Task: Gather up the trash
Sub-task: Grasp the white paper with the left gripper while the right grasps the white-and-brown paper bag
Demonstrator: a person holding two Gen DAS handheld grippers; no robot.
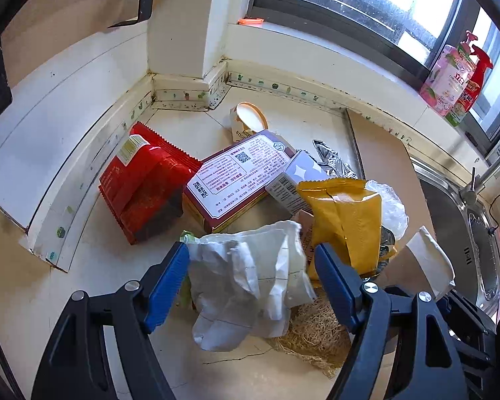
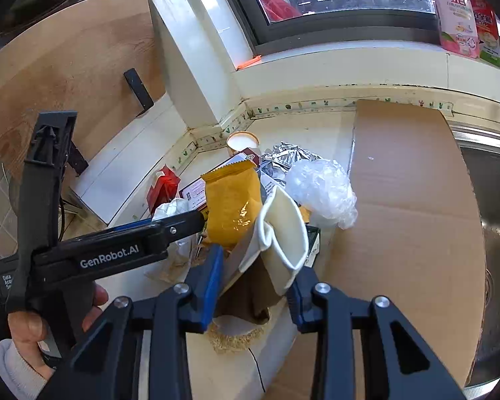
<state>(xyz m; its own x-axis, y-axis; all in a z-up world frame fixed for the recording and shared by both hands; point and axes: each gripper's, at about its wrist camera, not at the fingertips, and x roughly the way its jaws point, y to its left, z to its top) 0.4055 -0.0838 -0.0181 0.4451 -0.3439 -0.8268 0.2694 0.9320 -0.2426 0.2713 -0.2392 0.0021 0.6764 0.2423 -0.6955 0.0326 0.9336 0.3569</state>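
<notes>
A trash pile lies in the counter corner: a red snack bag, a maroon box, a yellow pouch, a small grey box and foil. My left gripper is closed around a crumpled white paper, its blue pads pressing both sides. My right gripper is closed on a squashed white paper cup, also seen in the left wrist view. The left gripper also shows in the right wrist view.
A flat cardboard sheet lies on the counter beside a steel sink. Clear crumpled plastic, a paper cup and straw-like fibre lie in the pile. Spray bottles stand on the windowsill. A wooden board leans at left.
</notes>
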